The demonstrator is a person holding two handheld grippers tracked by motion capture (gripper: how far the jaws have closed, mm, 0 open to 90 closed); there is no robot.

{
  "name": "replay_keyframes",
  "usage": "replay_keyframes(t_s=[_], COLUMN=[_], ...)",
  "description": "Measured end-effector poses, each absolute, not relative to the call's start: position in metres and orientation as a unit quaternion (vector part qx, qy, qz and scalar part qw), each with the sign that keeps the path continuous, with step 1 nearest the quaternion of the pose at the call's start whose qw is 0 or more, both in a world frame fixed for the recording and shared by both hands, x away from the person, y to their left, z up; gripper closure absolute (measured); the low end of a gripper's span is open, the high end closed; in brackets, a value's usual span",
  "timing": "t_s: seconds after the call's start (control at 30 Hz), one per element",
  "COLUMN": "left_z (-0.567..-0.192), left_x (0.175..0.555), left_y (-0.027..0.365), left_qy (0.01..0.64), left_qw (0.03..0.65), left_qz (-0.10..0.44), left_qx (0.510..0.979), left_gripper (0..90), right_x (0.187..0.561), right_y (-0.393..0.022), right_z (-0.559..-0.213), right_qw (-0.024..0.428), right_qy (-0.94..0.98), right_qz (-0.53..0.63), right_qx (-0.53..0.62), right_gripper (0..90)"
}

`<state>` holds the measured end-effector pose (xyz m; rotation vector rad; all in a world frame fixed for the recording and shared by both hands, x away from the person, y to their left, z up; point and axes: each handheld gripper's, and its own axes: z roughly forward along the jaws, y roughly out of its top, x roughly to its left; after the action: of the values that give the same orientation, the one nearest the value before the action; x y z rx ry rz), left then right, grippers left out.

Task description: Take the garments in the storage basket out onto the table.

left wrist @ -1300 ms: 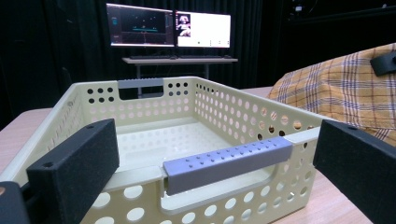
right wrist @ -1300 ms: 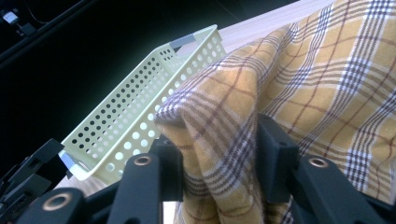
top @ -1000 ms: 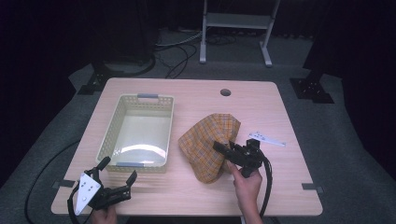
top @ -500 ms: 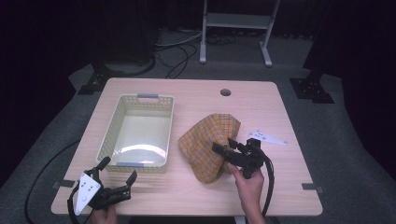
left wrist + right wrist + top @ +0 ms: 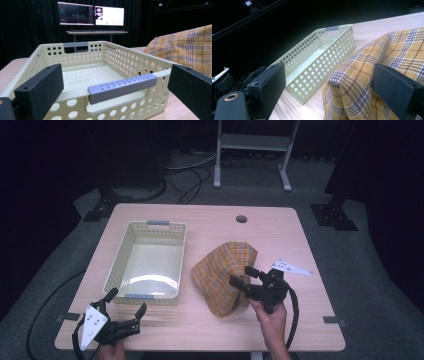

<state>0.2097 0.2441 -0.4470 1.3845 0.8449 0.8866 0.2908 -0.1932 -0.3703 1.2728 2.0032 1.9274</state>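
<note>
A yellow plaid cloth (image 5: 220,270) lies bunched on the wooden table (image 5: 210,325), just right of a cream perforated basket (image 5: 120,255) with grey handles. My right gripper (image 5: 242,275) is at the cloth's right edge. Its jaws have just been opening and stand apart. In the right gripper view a fold of the cloth (image 5: 367,60) rises between the jaws of the right gripper (image 5: 332,82), and the pads do not press on it. My left gripper (image 5: 126,301) is open at the table's front left, facing the basket's near handle (image 5: 122,86).
The basket (image 5: 125,60) is empty inside. A round hole (image 5: 241,218) sits near the table's far edge. Behind the table stand a metal frame (image 5: 252,145) and floor cables. Two monitors (image 5: 91,15) glow on a desk beyond.
The right gripper's jaws have spread wider at the cloth's edge. The cloth stays in its heap. The left gripper has not moved.
</note>
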Motion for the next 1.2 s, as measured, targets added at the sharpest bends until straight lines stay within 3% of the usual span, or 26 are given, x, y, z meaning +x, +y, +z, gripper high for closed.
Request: replay_keyframes(t_s=[0.1,1.2], left_z=[-0.447,-0.447], left_x=[0.21,0.21], left_y=[0.244,0.244], left_qy=[0.365,0.365], left_qw=[0.602,0.602], left_qz=[0.383,0.383], left_qx=[0.598,0.597], left_gripper=[0.1,0.1], right_x=[0.29,0.267], right_y=[-0.196,-0.254], right_z=[-0.369,-0.379], right_qw=[0.043,0.062], right_qy=[0.658,0.653], right_qz=[0.629,0.604], right_qx=[0.413,0.453], right_gripper=[8.6,8.4])
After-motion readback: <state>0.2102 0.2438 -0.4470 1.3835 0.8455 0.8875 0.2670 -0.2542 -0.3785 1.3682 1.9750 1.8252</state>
